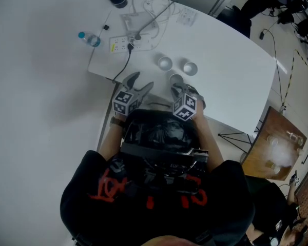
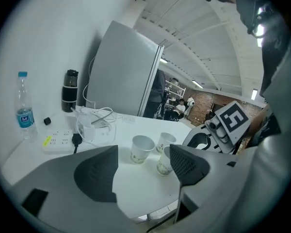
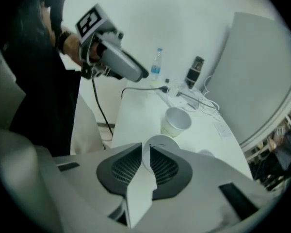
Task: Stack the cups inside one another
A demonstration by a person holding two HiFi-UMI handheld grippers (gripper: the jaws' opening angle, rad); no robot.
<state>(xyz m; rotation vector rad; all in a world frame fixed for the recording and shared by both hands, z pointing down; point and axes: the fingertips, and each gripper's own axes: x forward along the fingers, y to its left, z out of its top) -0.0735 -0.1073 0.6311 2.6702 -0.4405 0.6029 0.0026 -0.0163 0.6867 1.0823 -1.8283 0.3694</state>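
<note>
**Right gripper** (image 3: 146, 147): jaws nearly together, pinching the wall of the held cup at its rim, one jaw inside and one outside.

**Held cup** (image 3: 161, 141): white paper, mouth up; what shows of its inside is plain.

**Second cup** (image 3: 176, 122): upright on the surface, just beyond the right jaws and apart from the held cup. Its mouth is open and its inside is plain grey.

**Third cup** (image 1: 190, 68): upright, beyond the right jaws and off to their right, standing singly near the second cup.

**Left gripper** (image 2: 144, 148): jaws spread wide, with nothing gripped. All three cups lie ahead of them, well clear of the pads.

**Surface** (image 1: 231, 76): white.

**Far beyond the left jaws:** a power strip (image 2: 63, 141) with cables, a bottle (image 2: 24, 113) with a blue cap, contents not readable, and a dark flask (image 2: 69, 90).
</note>
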